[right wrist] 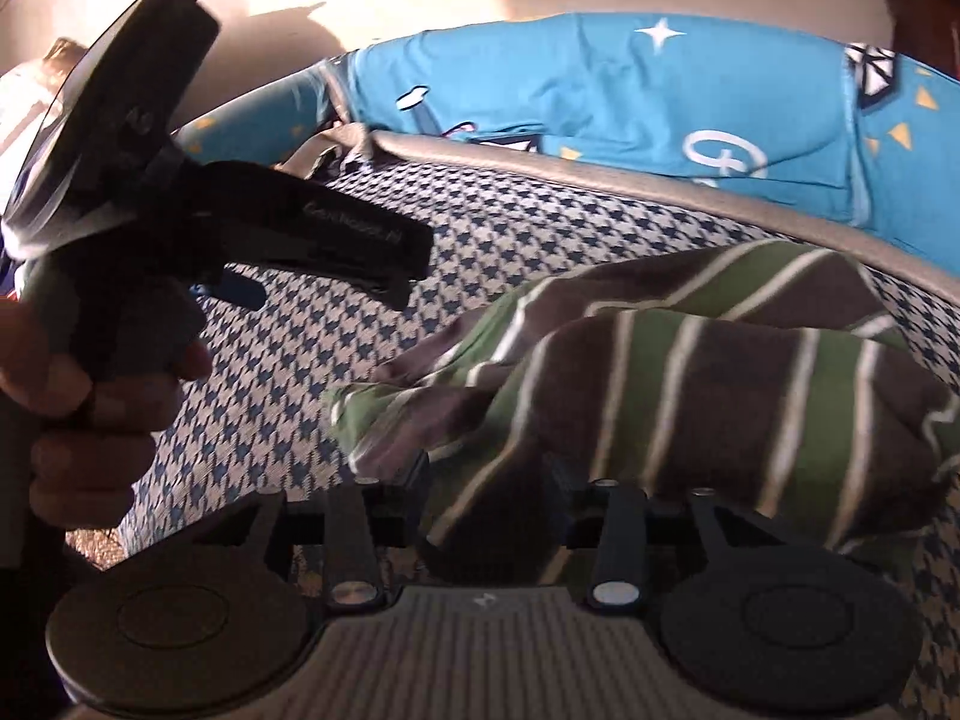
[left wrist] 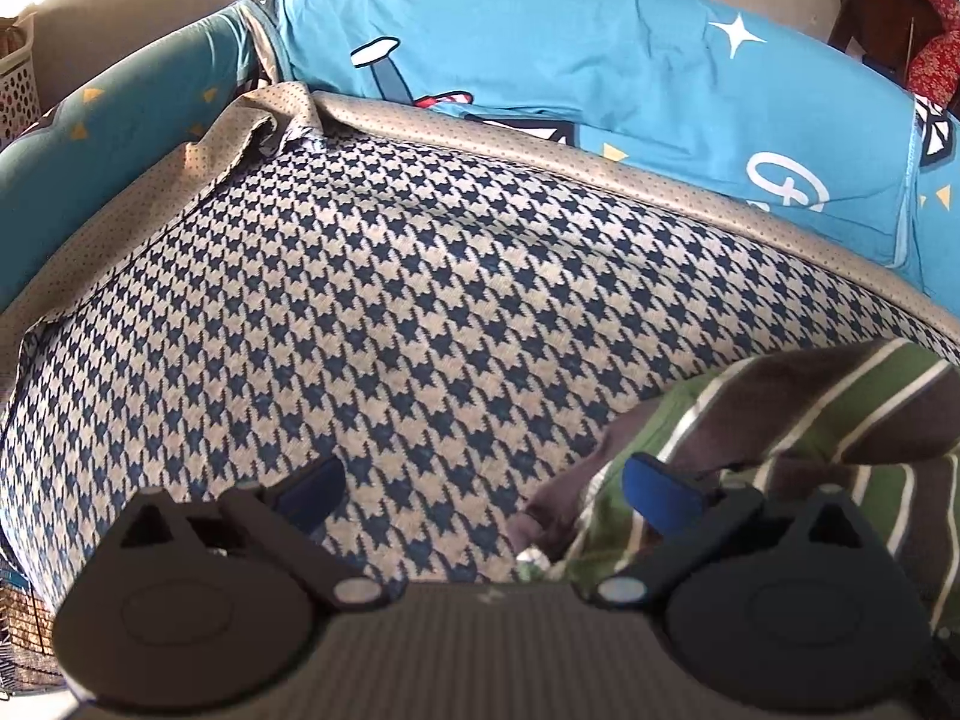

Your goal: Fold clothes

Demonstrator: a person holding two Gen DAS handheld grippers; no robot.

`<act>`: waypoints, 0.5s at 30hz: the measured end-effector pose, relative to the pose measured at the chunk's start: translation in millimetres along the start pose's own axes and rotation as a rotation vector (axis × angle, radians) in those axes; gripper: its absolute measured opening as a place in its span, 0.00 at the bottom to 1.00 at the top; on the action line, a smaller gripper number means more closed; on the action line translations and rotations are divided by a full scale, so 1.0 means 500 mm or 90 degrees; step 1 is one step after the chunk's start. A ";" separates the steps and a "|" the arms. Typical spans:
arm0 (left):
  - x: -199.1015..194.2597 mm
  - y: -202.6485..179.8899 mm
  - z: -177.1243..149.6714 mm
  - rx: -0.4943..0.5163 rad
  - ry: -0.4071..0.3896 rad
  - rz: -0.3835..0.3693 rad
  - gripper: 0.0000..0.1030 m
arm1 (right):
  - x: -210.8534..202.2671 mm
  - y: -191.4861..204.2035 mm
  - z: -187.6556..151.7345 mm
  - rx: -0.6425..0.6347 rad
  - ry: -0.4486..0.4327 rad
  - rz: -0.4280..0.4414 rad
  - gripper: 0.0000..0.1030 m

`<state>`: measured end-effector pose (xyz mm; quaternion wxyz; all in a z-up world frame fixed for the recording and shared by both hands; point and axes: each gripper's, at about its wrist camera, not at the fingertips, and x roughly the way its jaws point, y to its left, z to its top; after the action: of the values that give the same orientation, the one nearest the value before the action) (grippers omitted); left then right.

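Note:
A crumpled garment in brown and green stripes with thin white lines [right wrist: 690, 372] lies on the houndstooth-covered surface [right wrist: 540, 228]. My right gripper [right wrist: 492, 498] sits low at the garment's near edge. Its jaws stand apart with a bunch of the striped cloth between them and over the fingertips. In the left wrist view the same garment [left wrist: 810, 420] fills the lower right. My left gripper [left wrist: 486, 492] is wide open over the houndstooth cloth [left wrist: 390, 312], its right blue pad [left wrist: 660, 489] at the garment's edge. A hand [right wrist: 90, 396] holds the left gripper [right wrist: 330, 282].
Bright blue bedding with cartoon prints [left wrist: 600, 72] runs along the far side, behind a beige dotted fabric edge [left wrist: 690, 192]. A white perforated basket [left wrist: 15, 90] stands far left. Red patterned cloth on dark wooden furniture [left wrist: 924, 18] is at the top right.

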<state>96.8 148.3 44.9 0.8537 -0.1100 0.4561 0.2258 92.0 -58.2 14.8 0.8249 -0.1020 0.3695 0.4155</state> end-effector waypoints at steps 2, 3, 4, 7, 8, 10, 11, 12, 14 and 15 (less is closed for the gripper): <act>0.003 0.010 -0.001 -0.003 0.003 -0.001 1.00 | 0.010 0.012 0.001 -0.013 -0.001 0.008 0.48; 0.004 0.014 -0.002 -0.005 0.005 -0.002 1.00 | 0.015 0.018 0.002 -0.019 -0.001 0.012 0.52; 0.005 0.017 -0.003 -0.005 0.006 -0.002 1.00 | 0.021 0.024 0.002 -0.025 0.000 0.014 0.54; 0.006 0.023 -0.002 -0.009 0.006 -0.002 1.00 | 0.042 0.041 -0.001 -0.046 0.011 0.015 0.57; 0.006 0.025 -0.002 -0.010 0.006 -0.002 1.00 | 0.049 0.046 -0.002 -0.054 0.014 0.013 0.58; 0.007 0.030 -0.001 -0.014 0.006 -0.002 1.00 | 0.066 0.053 -0.007 -0.066 0.020 0.004 0.59; 0.007 0.031 -0.001 -0.016 0.007 -0.002 1.00 | 0.074 0.056 -0.010 -0.072 0.023 0.000 0.59; 0.008 0.031 -0.001 -0.017 0.008 -0.002 1.00 | 0.081 0.058 -0.012 -0.076 0.025 -0.006 0.59; 0.009 0.031 -0.001 -0.018 0.009 -0.003 1.00 | 0.094 0.062 -0.016 -0.087 0.027 -0.022 0.59; 0.010 0.030 -0.001 -0.019 0.010 -0.002 1.00 | 0.099 0.063 -0.018 -0.092 0.027 -0.031 0.59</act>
<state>91.5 162.8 41.0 0.8488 -0.1250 0.4593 0.2300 82.3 -12.0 -21.6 0.8172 -0.1793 0.3533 0.4185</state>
